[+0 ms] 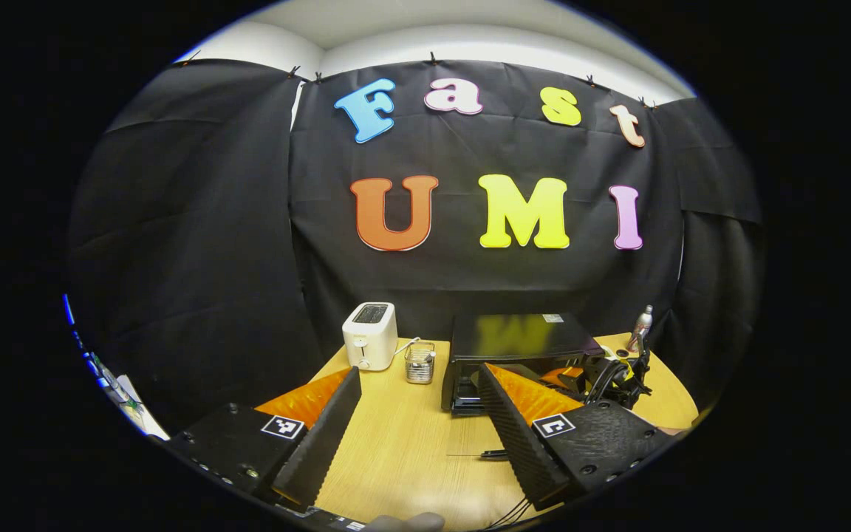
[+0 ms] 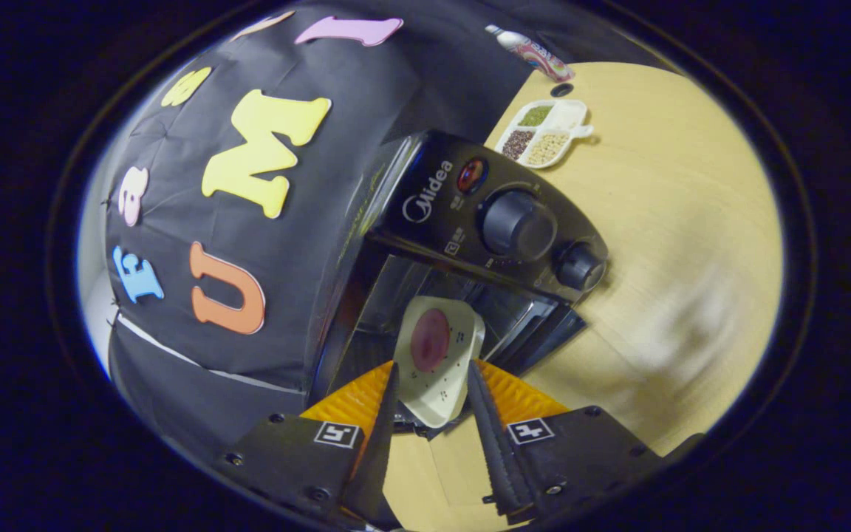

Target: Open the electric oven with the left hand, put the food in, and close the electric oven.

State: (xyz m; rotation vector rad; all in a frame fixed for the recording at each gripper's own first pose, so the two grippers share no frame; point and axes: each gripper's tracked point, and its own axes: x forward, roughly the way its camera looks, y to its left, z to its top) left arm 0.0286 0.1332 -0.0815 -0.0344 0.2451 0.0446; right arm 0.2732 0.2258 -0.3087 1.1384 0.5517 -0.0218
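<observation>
The black electric oven (image 2: 470, 214) stands with its door (image 2: 544, 329) open, and its cavity faces my right gripper (image 2: 433, 366). That gripper is shut on a white plate (image 2: 442, 395), which carries a round reddish piece of food (image 2: 431, 340). The plate sits at the mouth of the cavity. In the left gripper view the oven (image 1: 518, 343) is at the back right of the wooden table (image 1: 411, 451), and the right gripper (image 1: 610, 377) is in front of it. My left gripper (image 1: 419, 373) hangs open over the table, well short of the oven, with nothing between its fingers.
A white toaster (image 1: 370, 336) and a small glass holder (image 1: 419, 362) stand left of the oven. A bottle (image 1: 641, 325) is at the back right. Beyond the oven's control side lies a divided dish of grains (image 2: 544, 133), with the bottle (image 2: 532, 52) farther off.
</observation>
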